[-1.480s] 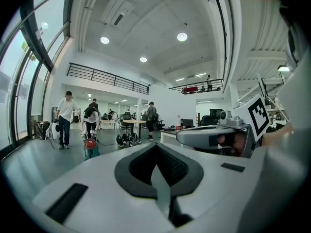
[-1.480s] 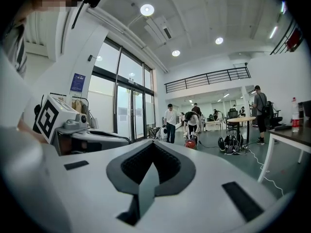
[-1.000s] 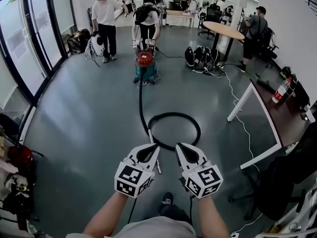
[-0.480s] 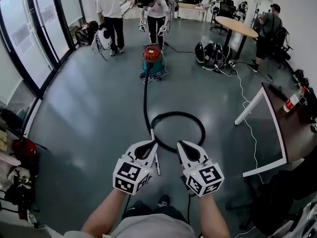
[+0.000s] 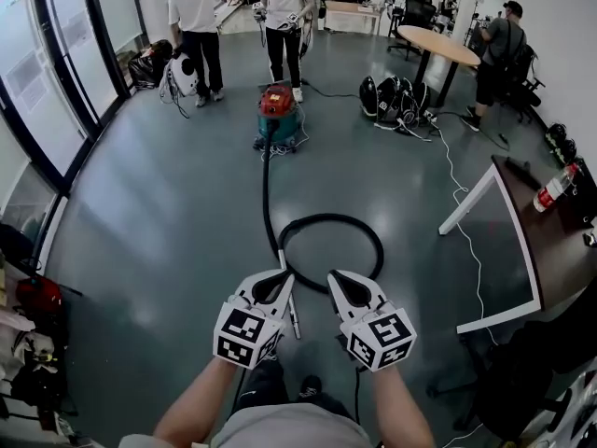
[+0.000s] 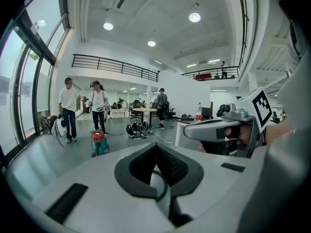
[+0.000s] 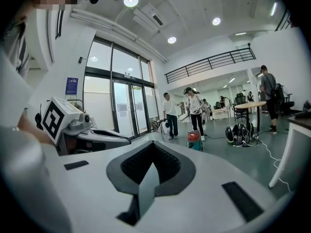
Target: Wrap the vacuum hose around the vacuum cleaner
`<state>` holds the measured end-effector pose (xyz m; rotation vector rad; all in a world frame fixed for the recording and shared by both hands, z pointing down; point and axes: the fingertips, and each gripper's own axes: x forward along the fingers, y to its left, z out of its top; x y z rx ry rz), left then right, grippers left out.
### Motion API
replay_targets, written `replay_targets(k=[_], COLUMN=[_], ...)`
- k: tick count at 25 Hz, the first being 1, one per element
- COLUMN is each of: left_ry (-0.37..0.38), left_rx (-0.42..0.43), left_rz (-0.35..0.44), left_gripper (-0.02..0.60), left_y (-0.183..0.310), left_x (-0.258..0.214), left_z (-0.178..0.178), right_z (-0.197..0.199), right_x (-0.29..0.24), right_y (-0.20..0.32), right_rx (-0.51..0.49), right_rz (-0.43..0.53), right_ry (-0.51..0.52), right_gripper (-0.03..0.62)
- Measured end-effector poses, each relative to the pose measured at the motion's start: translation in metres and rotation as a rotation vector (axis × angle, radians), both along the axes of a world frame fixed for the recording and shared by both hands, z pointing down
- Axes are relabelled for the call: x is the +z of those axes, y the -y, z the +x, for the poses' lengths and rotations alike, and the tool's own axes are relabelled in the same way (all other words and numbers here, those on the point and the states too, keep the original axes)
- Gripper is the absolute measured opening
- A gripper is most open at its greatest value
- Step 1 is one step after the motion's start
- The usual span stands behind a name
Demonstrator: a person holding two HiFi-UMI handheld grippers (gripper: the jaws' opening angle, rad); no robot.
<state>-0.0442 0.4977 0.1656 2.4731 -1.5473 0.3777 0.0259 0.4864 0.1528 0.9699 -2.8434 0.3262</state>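
The red-and-teal vacuum cleaner [image 5: 277, 116] stands on the grey floor well ahead; it also shows small in the left gripper view [image 6: 98, 143] and the right gripper view [image 7: 195, 141]. Its black hose [image 5: 265, 189] runs toward me and curls into a loop [image 5: 328, 220], ending in a metal wand [image 5: 290, 301] on the floor. My left gripper [image 5: 287, 276] and right gripper [image 5: 333, 276] hover side by side above the near end of the loop, both shut and empty, apart from the hose.
Two people [image 5: 198, 21] stand behind the vacuum; another [image 5: 492, 49] stands by a round table [image 5: 441, 47]. Bags [image 5: 390, 99] and a white cable [image 5: 454, 194] lie on the right. A dark desk [image 5: 546, 241] is at right, glass wall [image 5: 47, 101] at left.
The view has shifted slightly as I move; the vacuum and hose loop sit a little nearer in frame. The person behind the vacuum has straightened and stepped back. Both grippers stay shut, side by side.
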Motion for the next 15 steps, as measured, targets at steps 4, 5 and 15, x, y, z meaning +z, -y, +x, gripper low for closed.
replay_targets(k=[4, 5, 15], left_ry=[-0.005, -0.006, 0.018], left_rx=[0.027, 0.032, 0.066], left_rz=[-0.017, -0.024, -0.16], left_gripper=[0.005, 0.005, 0.005], left_y=[0.022, 0.028, 0.089], left_x=[0.017, 0.023, 0.115], left_z=[-0.015, -0.019, -0.084], right_z=[-0.016, -0.02, -0.074], right_x=[0.015, 0.019, 0.111], right_y=[0.019, 0.024, 0.079], right_rx=[0.014, 0.016, 0.058], right_rz=[-0.022, -0.03, -0.19], right_ry=[-0.025, -0.029, -0.155], right_gripper=[0.003, 0.003, 0.003])
